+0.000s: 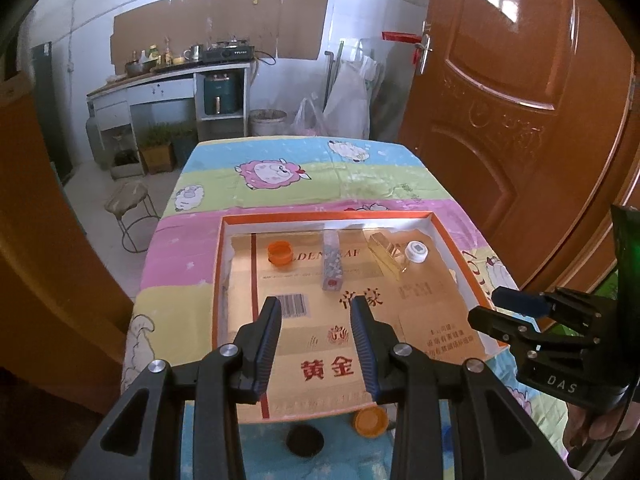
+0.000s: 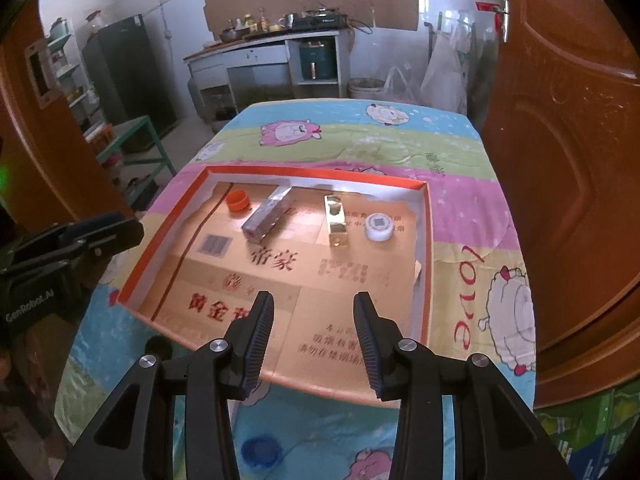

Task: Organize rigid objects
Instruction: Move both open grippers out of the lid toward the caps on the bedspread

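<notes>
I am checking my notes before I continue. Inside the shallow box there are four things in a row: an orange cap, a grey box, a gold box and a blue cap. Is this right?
Not quite. The fourth thing in the shallow box is a white cap, not blue, as the right wrist view shows. The orange cap, grey box and gold box are as you say.

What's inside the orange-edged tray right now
Inside the tray: an orange cap, a silvery box, a gold box and a white cap. The grippers cover part of its near floor.
</notes>
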Demonstrator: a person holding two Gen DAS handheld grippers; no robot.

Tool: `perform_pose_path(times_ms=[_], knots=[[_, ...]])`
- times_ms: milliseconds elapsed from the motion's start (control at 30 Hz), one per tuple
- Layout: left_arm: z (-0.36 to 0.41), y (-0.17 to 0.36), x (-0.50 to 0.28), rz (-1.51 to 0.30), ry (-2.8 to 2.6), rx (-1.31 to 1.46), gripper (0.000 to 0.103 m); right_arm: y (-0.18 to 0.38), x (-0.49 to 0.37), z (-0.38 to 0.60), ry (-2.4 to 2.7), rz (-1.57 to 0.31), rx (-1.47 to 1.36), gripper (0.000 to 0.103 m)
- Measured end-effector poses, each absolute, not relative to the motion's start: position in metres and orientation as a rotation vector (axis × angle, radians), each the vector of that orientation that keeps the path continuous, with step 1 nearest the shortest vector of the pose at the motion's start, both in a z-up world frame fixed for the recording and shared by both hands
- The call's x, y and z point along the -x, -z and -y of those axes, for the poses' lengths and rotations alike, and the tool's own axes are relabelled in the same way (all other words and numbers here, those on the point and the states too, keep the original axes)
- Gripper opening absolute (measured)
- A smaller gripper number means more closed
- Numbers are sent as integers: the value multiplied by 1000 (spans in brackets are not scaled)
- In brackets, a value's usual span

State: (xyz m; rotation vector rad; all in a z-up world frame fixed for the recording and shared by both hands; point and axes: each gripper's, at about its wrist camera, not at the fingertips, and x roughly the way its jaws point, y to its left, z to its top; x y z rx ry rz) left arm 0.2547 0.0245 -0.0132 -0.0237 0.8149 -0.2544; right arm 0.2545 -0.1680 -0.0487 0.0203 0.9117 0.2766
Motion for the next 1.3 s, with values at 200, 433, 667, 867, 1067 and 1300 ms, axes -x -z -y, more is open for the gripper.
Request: perform_pose_path(times_ms=[200, 433, 667, 867, 1067, 1300], knots=[[-33, 13, -234, -806, 254, 32, 36, 49, -233, 163, -280, -911, -26, 43], [-38, 18, -208, -795, 249, 14, 36, 55, -207, 160, -270, -903, -46, 43], [-47, 33, -185, -800, 240, 13, 36, 63, -184, 159, -257, -887, -66, 43], [-48, 46, -164, -774, 246, 2, 36, 70, -170, 156, -252, -872, -73, 43], [-43, 64, -144, -759, 266, -27, 36, 82, -153, 147, -241, -862, -47, 43], [-39, 96, -122, -775, 296, -37, 36, 99, -146, 143, -253, -894, -66, 45]])
